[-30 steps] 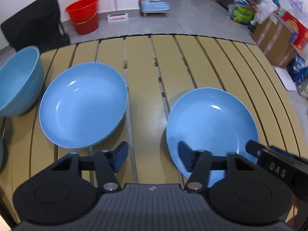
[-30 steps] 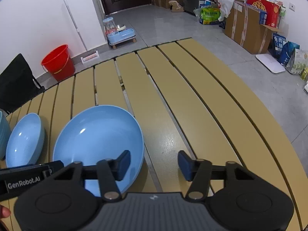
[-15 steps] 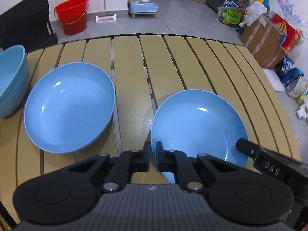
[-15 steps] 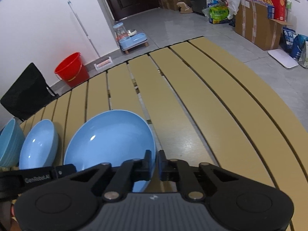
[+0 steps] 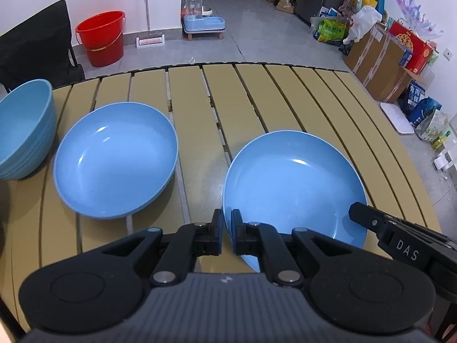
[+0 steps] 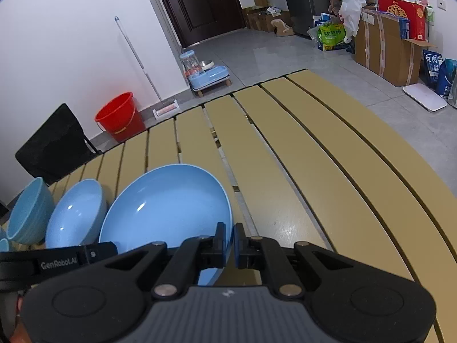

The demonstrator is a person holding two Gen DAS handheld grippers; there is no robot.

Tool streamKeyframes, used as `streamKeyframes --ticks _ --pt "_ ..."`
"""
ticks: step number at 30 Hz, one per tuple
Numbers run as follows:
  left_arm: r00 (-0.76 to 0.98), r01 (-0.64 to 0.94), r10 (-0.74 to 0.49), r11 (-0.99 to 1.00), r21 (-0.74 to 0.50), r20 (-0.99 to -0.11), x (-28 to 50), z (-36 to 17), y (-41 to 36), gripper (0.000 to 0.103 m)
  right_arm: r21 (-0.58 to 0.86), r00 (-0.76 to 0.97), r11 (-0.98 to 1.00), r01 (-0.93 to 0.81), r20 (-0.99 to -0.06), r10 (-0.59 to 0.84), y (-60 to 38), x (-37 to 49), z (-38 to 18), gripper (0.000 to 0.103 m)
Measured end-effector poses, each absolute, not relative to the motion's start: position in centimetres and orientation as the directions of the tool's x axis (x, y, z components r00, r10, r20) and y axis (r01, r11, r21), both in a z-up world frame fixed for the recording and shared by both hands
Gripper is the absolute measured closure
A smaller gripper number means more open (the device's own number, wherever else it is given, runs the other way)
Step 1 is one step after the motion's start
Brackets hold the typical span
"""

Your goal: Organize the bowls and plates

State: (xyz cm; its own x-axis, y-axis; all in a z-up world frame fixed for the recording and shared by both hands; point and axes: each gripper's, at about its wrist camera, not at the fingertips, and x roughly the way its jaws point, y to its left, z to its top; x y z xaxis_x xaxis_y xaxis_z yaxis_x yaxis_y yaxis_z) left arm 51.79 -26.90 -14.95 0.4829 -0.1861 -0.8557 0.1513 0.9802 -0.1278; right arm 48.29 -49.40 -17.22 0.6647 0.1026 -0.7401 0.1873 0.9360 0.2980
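The blue plate (image 5: 291, 183) sits on the slatted table (image 5: 257, 100), its near left rim pinched between the left gripper (image 5: 227, 235) jaws and its near right rim clamped by the right gripper (image 6: 228, 245) jaws. Left of the plate rests a second blue plate (image 5: 114, 160), then a deep blue bowl (image 5: 24, 128).

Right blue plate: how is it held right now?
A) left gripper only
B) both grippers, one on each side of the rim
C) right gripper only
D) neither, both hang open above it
B. The left gripper is closed on the right blue plate's near-left rim, and the right wrist view shows the right gripper closed on its near-right rim.
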Motion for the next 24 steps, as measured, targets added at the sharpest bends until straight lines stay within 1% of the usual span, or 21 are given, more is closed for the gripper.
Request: streamKeyframes --ticks 12,24 --pt "0.507 0.146 -0.185 0.981 -0.127 -0.842 46.8 -11.6 -24.2 0.096 0.284 0.692 0.947 0.15 -0.715 0.105 -46.7 43.7 -13.4 0.098" --pt "0.501 0.139 -0.161 0.985 -0.104 -0.85 41.0 -8.8 -20.3 0.096 0.274 0.71 0.957 0.096 -0.692 0.127 -42.5 38.4 -10.3 0.098"
